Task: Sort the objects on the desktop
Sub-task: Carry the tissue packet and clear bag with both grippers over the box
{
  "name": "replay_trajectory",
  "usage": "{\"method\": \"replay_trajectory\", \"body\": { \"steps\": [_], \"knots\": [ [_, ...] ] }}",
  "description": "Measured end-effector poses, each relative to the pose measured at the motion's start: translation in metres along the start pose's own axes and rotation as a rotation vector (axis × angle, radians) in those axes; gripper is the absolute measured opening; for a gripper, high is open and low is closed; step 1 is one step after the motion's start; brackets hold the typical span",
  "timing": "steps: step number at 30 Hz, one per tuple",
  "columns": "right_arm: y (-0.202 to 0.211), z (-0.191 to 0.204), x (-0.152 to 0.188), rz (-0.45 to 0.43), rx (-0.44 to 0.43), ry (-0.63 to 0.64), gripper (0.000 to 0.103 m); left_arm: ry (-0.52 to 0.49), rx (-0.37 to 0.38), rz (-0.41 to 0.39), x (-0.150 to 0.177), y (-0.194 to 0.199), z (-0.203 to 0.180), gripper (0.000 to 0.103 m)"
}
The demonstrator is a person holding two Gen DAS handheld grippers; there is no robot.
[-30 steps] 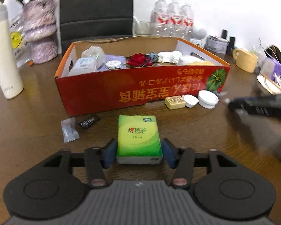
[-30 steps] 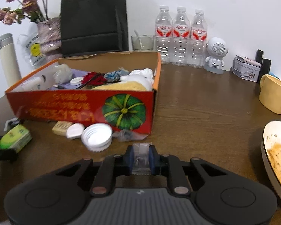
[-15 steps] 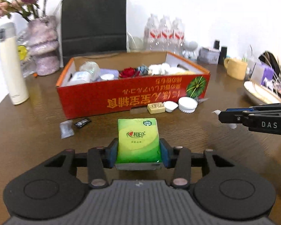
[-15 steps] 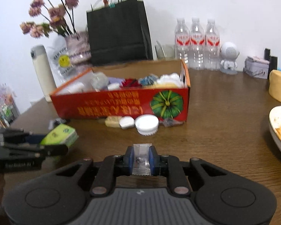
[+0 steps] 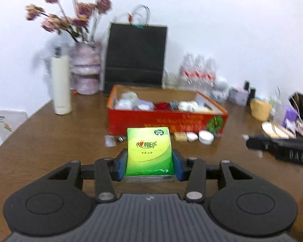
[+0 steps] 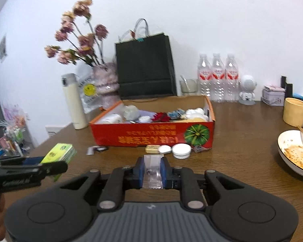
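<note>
My left gripper (image 5: 149, 166) is shut on a green tissue pack (image 5: 149, 151) and holds it above the brown table, in front of the red cardboard box (image 5: 165, 119). The pack also shows in the right wrist view (image 6: 59, 153). My right gripper (image 6: 152, 173) is shut on a small clear plastic packet (image 6: 152, 171), raised above the table in front of the box (image 6: 151, 135). The box holds several small items. My right gripper shows at the right in the left wrist view (image 5: 250, 143).
In front of the box lie a white lid (image 6: 181, 150), a yellow block (image 6: 153, 148), a small white piece (image 6: 164, 149) and two small packets (image 6: 96, 149). A white flask (image 6: 73, 100), flower vase, black bag (image 6: 144, 66), water bottles, yellow mug (image 6: 295, 112) and dirty bowl (image 6: 297, 153) surround it.
Both grippers have lifted and drawn back from the box with their objects still held; the box now looks smaller and farther away.
</note>
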State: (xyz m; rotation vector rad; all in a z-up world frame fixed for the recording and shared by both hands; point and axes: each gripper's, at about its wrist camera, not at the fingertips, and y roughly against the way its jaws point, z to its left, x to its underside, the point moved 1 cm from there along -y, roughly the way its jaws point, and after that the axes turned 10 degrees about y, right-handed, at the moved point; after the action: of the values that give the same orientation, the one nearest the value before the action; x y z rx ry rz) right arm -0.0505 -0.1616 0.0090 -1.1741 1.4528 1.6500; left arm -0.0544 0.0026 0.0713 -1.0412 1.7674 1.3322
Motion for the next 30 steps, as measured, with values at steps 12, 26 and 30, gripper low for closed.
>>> {"method": "replay_trajectory", "body": {
  "steps": [12, 26, 30],
  "knots": [
    [0.020, 0.003, -0.008, -0.140, 0.025, -0.008, 0.016, -0.012, 0.002, -0.103, -0.014, 0.007, -0.021, 0.046],
    [-0.114, -0.064, -0.083, -0.082, 0.023, -0.027, 0.016, 0.053, 0.031, -0.075, -0.097, -0.143, -0.018, 0.046],
    [-0.177, -0.087, -0.109, 0.013, -0.044, -0.082, 0.016, 0.056, 0.019, 0.007, -0.128, -0.212, -0.021, 0.046]
  ]
}}
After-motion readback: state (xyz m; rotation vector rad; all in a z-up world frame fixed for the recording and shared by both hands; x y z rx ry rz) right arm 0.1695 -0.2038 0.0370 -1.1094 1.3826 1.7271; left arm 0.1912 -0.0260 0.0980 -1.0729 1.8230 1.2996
